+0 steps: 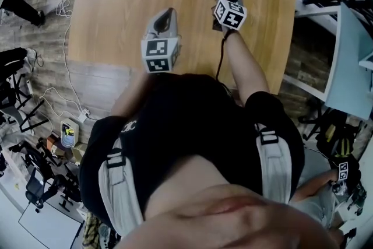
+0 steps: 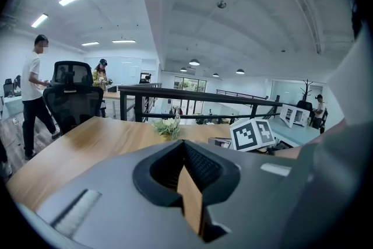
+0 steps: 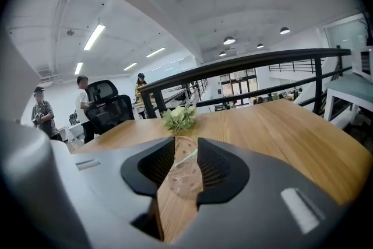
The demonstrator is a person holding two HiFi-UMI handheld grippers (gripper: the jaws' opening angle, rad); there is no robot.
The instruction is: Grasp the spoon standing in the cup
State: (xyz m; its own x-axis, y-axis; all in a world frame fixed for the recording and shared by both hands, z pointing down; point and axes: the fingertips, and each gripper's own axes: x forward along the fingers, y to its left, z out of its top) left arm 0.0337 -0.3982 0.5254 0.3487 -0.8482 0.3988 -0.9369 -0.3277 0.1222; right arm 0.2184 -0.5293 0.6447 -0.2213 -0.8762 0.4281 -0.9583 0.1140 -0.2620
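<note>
While barely open, right hand-held gripper (image 3: pixel 186 141) flanks clear cup (image 3: pixel 183 176).

The head view looks steeply down from above the person onto the wooden worktop (image 1: pixel 116 9), from rather far. Each gripper view sits low and very close behind its own fingers (image 2: pixel 166 169) (image 3: pixel 218 169) and faces level across the worktop. Both of them share the small plant (image 2: pixel 168 125) (image 3: pixel 179 118) and the black railing (image 2: pixel 192 96) (image 3: pixel 256 64) behind it.
</note>
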